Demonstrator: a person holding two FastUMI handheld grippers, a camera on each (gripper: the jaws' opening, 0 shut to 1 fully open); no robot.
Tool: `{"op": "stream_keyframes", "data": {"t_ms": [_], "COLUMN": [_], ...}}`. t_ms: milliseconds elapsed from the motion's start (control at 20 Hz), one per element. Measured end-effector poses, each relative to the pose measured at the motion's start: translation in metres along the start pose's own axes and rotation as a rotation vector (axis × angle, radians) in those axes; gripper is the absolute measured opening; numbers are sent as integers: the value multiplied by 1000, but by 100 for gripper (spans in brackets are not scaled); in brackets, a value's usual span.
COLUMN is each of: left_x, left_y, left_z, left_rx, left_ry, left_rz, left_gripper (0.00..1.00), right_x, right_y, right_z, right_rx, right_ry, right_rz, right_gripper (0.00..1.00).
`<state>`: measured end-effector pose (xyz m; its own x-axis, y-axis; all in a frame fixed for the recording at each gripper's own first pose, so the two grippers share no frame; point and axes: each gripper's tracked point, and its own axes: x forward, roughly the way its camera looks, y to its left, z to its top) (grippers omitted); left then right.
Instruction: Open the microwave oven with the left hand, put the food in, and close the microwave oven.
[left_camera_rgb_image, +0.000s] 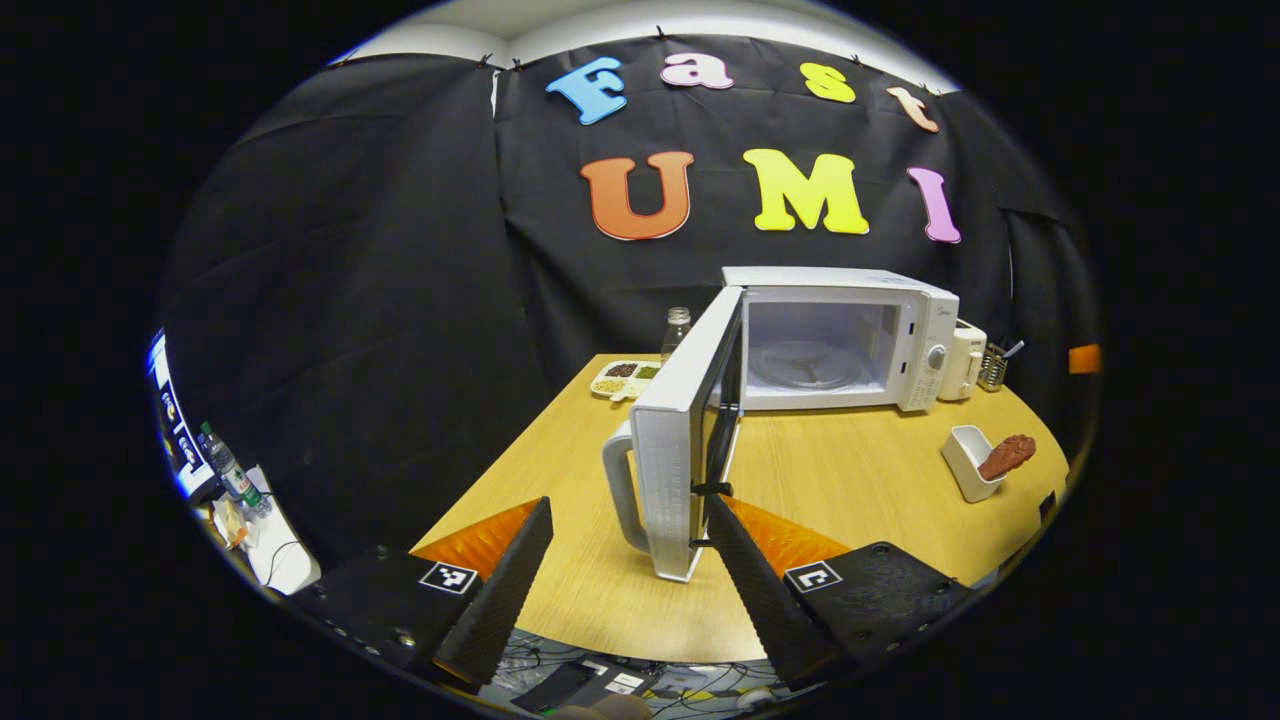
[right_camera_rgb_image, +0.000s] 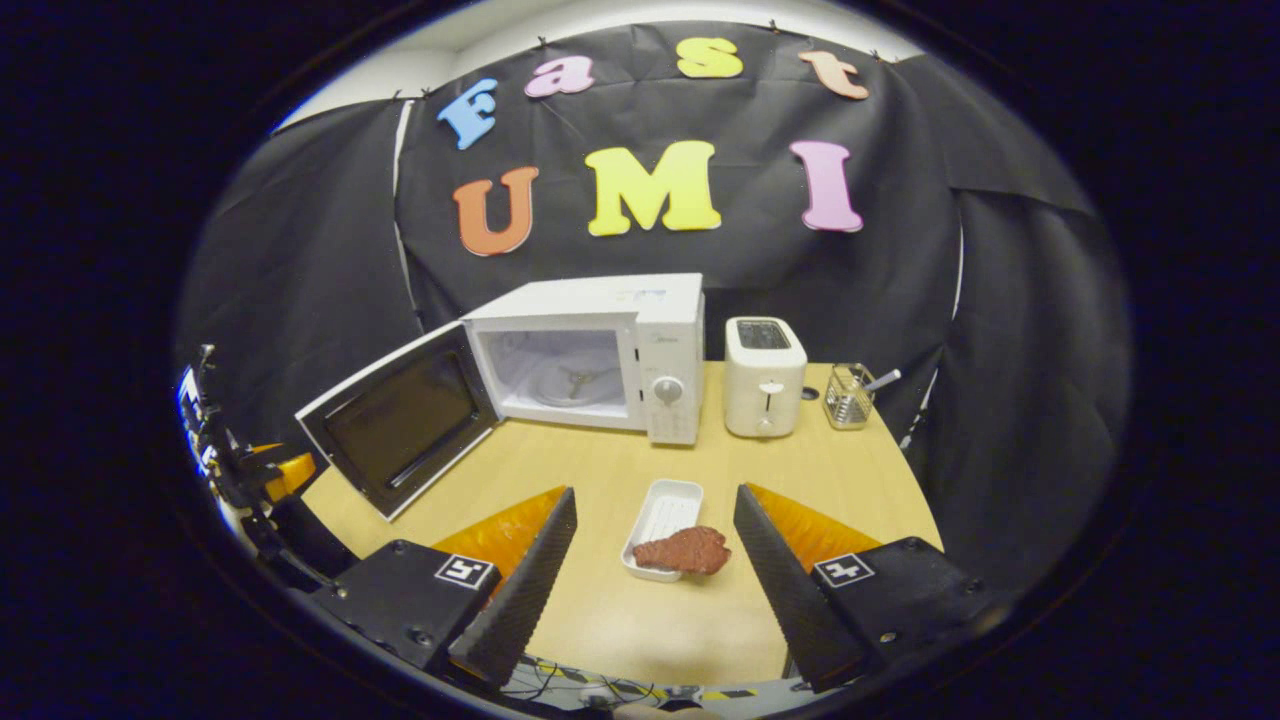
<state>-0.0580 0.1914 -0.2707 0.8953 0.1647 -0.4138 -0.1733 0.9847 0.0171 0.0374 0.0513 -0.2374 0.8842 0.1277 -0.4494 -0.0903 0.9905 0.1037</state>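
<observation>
The table (left_camera_rgb_image: 850, 480) spreads across the lower middle of my left gripper view, its wooden top bare between the things on it. The microwave (left_camera_rgb_image: 840, 335) sits right of centre at the back of it, cavity exposed, and its door (left_camera_rgb_image: 680, 460) swings out toward me, edge-on in the middle of the frame with the handle on its left side. My left gripper (left_camera_rgb_image: 630, 570) is at the bottom, fingers spread wide and holding nothing; the door's lower edge stands between them, but neither finger presses on it.

In the right gripper view the microwave (right_camera_rgb_image: 600, 350) stands left of centre, and the door (right_camera_rgb_image: 400, 430) hangs open to its left with its dark window facing me. A toaster (right_camera_rgb_image: 765, 390) is just beside the microwave's right side, and a small wire holder (right_camera_rgb_image: 848, 395) is further right. My right gripper (right_camera_rgb_image: 650, 570) is at the bottom, fingers parted and empty. Between them, a little further off, lies the white tray (right_camera_rgb_image: 665, 510), and the reddish-brown food (right_camera_rgb_image: 685, 550) rests on its near end, overhanging the rim. In the left gripper view the tray (left_camera_rgb_image: 968, 460) and food (left_camera_rgb_image: 1007, 455) show at the right edge, while a compartment dish (left_camera_rgb_image: 625, 378) and a bottle (left_camera_rgb_image: 677, 330) stand behind the door.
</observation>
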Motion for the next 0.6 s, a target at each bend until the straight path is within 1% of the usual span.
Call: {"op": "stream_keyframes", "data": {"t_ms": [50,150,200,250,300,350,450,500,550,600], "left_x": [-4,-8,-6,-4,-1,2,8,13,18,23], "left_y": [-11,-38,-51,-65,-77,-88,-109,-117,-125,-132], "left_z": [3,13,16,20,24,26,34,39,42,44], "left_rx": [0,-3,2,13,22,23,19,21,24,27], "left_ry": [0,-6,-6,-7,-5,2,6,7,13,17], "left_rz": [-8,-39,-54,-62,-71,-77,-88,-86,-83,-78], "left_gripper": [96,96,96,95,96,95,96,96,96,96], "right_x": [10,34,45,55,66,77,96,103,108,113], "right_y": [-6,-27,-34,-38,-42,-43,-43,-42,-39,-39], "right_z": [-11,-36,-47,-58,-67,-77,-90,-94,-96,-98], "right_rx": [27,65,92,128,169,220,325,371,413,447], "right_ry": [25,95,127,162,192,230,289,317,338,357], "right_rz": [18,18,35,51,80,109,172,199,234,253], "right_gripper": [100,100,89,98,97,82,73,71,77,75]}}
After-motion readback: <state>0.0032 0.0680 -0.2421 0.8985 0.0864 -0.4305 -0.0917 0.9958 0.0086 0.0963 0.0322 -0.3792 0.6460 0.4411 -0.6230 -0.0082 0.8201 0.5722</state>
